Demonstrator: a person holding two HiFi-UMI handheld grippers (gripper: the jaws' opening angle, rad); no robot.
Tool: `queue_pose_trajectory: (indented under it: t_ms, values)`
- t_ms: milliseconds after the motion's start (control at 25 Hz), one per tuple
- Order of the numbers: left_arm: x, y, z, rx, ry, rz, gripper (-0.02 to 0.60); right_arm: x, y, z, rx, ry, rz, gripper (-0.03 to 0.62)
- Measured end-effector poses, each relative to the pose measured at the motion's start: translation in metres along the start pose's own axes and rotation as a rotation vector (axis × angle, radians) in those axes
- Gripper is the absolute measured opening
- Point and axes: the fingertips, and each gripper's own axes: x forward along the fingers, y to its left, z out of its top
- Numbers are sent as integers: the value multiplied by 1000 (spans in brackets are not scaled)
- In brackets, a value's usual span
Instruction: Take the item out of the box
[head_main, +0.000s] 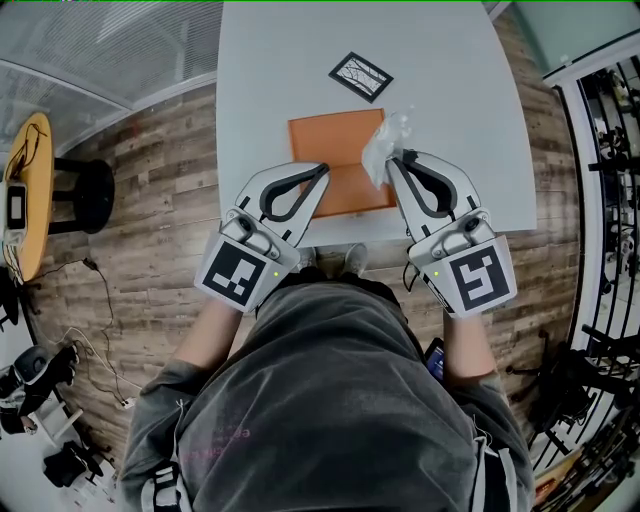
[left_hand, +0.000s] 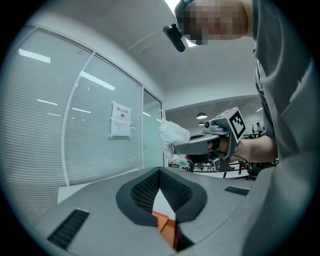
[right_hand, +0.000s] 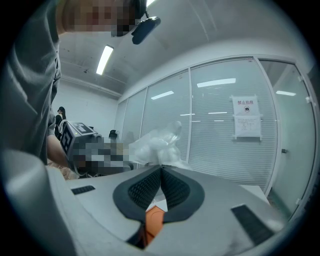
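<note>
A flat orange box (head_main: 335, 150) lies on the white table (head_main: 280, 60) in the head view. My right gripper (head_main: 393, 160) is shut on a crumpled clear plastic bag (head_main: 385, 150), the item, holding it just over the box's right edge. In the right gripper view the bag (right_hand: 156, 145) bulges past the closed tips, with the orange box (right_hand: 154, 220) below. The left gripper view shows the bag (left_hand: 172, 134) lifted at the right gripper's tip. My left gripper (head_main: 322, 170) is over the box's left part with its jaws together; whether it touches the box I cannot tell.
A black-framed card (head_main: 361, 76) lies on the table beyond the box. On the wooden floor at the left stand a yellow round table (head_main: 30, 190) and a black stool (head_main: 85, 195). A metal rack (head_main: 610, 150) runs along the right. Glass partitions show in both gripper views.
</note>
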Motion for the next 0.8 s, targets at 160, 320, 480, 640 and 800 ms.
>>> queue_pose_trajectory:
  t_ms: [160, 320, 480, 640, 800]
  values:
    - [-1, 0, -1, 0, 1, 0, 9, 1, 2, -1, 4, 1, 6, 6]
    - [-2, 1, 1, -2, -4, 2, 9, 2, 4, 0, 5, -1, 10, 6]
    - [0, 0, 0, -2, 0, -1, 9, 2, 4, -1, 6, 2, 15, 6]
    - [1, -2, 0, -1, 0, -1, 9, 0, 4, -2, 6, 3, 18, 6]
    - [1, -1, -3, -4, 2, 0, 9, 2, 5, -4, 7, 1, 23, 6]
